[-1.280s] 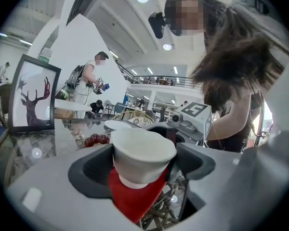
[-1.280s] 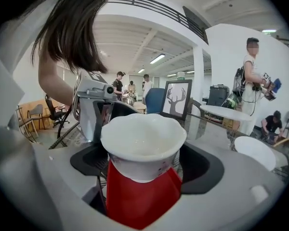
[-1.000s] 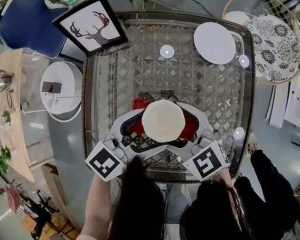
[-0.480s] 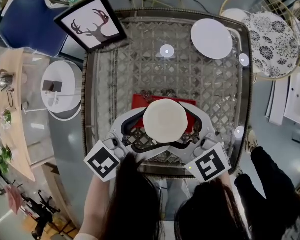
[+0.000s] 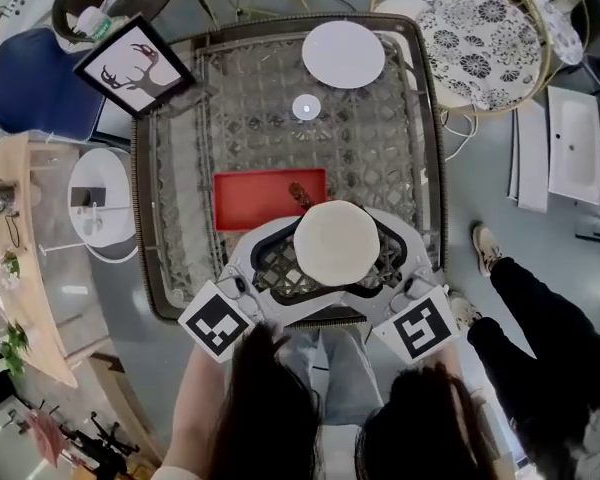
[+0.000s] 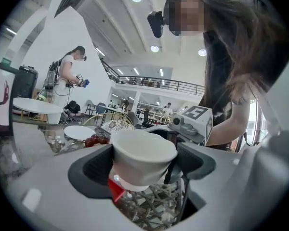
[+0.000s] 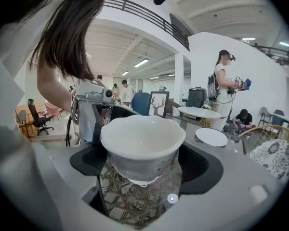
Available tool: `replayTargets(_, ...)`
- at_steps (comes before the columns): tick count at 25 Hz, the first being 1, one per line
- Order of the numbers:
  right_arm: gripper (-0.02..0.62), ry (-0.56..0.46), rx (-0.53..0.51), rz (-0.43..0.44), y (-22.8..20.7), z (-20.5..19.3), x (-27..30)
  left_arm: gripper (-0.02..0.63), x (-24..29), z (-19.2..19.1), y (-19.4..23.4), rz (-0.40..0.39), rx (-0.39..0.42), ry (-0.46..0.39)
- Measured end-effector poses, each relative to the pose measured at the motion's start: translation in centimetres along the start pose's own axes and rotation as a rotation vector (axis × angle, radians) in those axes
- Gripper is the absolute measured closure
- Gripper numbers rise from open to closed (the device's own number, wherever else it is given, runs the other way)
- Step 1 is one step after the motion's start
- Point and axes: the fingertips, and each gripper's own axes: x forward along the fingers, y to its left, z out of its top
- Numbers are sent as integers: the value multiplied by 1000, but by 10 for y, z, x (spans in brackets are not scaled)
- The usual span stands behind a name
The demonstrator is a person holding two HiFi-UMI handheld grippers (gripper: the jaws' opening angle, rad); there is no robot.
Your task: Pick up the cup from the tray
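Jaws of the left gripper (image 6: 143,162) and right gripper (image 7: 143,159) are both clasping the white ceramic cup (image 5: 336,242), though pad contact is looking uncertain. The cup is hanging clear of the flat red rectangular tray (image 5: 260,198), which is lying at its ten o'clock. The lift is probably finishing, and the next move is calling for steady, level carrying.

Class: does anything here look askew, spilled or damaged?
Nothing looks spilled or broken. The white cup is empty, pinched between the left tool and the right tool, lifted clear of the red tray.
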Motion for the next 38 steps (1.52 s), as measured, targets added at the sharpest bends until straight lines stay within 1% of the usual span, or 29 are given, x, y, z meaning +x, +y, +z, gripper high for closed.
replayTargets(1, 110, -3, 9, -14, 0, -4, -9, 200, 7, 2, -7, -6, -29, 13)
replayTargets(2, 112, -12, 19, -28, -1, -7, -18, 200, 14, 4, -14, -18, -37, 23)
replayTargets(4, 112, -28, 32, -58, -6, -13, -32, 200, 29, 5, -23, -43, -24, 37)
replayTargets(7, 110, -4, 31, -77, -8, -28, -50, 200, 44, -5, -38, -69, 0, 35)
replayTargets(11, 110, 7, 29, -85, -7, -48, -67, 200, 58, -23, -54, -73, 20, 20)
replayTargets(14, 110, 0, 35, -83, -7, -58, -72, 200, 70, -14, -61, -70, 2, 42)
replayTargets(16, 110, -4, 39, -80, -7, -64, -72, 200, 74, -17, -62, -60, -10, 46)
replayTargets(22, 112, -11, 49, -69, -7, -77, -67, 200, 79, -31, -61, -53, -6, 48)
replayTargets(27, 111, -20, 46, -67, -13, -80, -62, 200, 81, -36, -54, -30, -36, 52)
replayTargets(31, 112, -11, 38, -65, -16, -87, -57, 200, 84, -43, -50, -32, -6, 56)
replayTargets(36, 112, -23, 47, -60, -15, -90, -53, 200, 84, -48, -47, -27, -38, 56)
replayTargets(38, 112, -25, 49, -66, -17, -89, -54, 200, 85, -47, -47, -34, -32, 52)
